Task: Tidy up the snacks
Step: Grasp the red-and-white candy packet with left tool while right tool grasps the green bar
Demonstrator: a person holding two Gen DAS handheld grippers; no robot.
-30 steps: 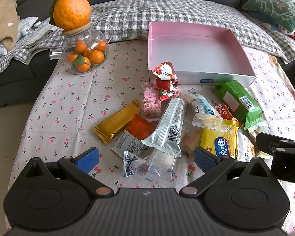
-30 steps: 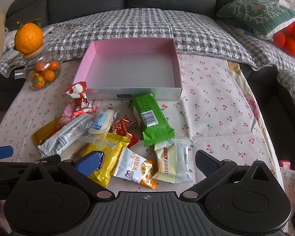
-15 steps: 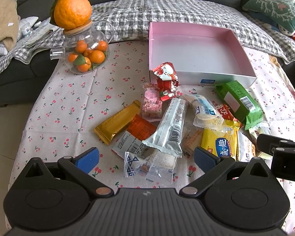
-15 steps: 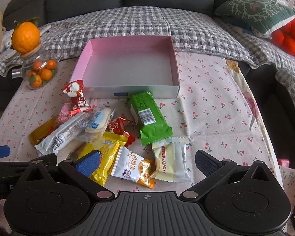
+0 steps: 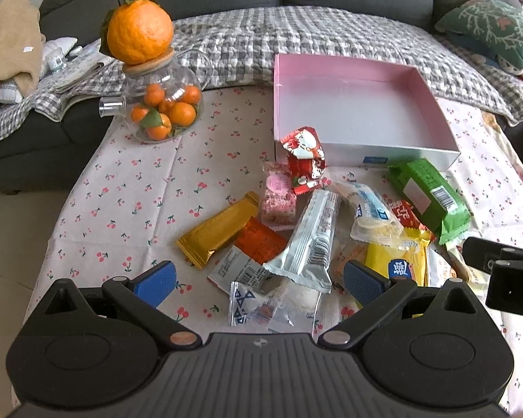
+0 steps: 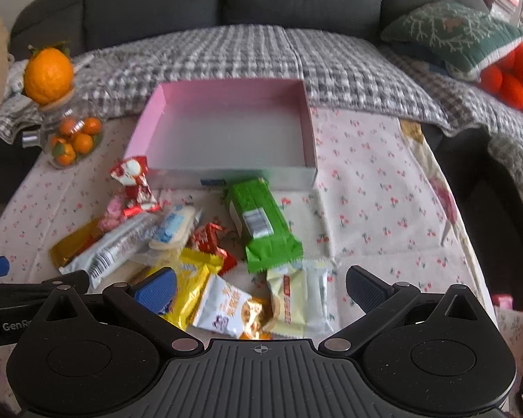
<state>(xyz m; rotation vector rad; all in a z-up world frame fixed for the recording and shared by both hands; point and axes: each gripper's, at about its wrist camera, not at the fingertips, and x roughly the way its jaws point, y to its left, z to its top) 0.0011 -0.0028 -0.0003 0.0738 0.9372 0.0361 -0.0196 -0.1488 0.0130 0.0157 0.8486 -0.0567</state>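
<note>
A pile of wrapped snacks lies on the cherry-print tablecloth in front of an empty pink box (image 5: 352, 80), which also shows in the right wrist view (image 6: 226, 94). The pile has a green pack (image 5: 429, 198) (image 6: 261, 226), a silver bar (image 5: 313, 240), a gold bar (image 5: 219, 230), a red-and-white pack (image 5: 305, 155) and a yellow pack (image 6: 191, 285). My left gripper (image 5: 259, 278) is open and empty, low over a clear wrapper (image 5: 272, 303). My right gripper (image 6: 261, 287) is open and empty over a white pack (image 6: 226, 308) and a cream pack (image 6: 300, 299).
A glass teapot of small oranges (image 5: 162, 104) with a large orange (image 5: 139, 31) on its lid stands at the back left. A grey checked blanket (image 5: 296, 38) covers the sofa behind the table. A green cushion (image 6: 449, 35) lies at the right.
My right gripper has moved closer to the snacks and its view is blurred. My left gripper has barely moved. Nothing was picked up.
</note>
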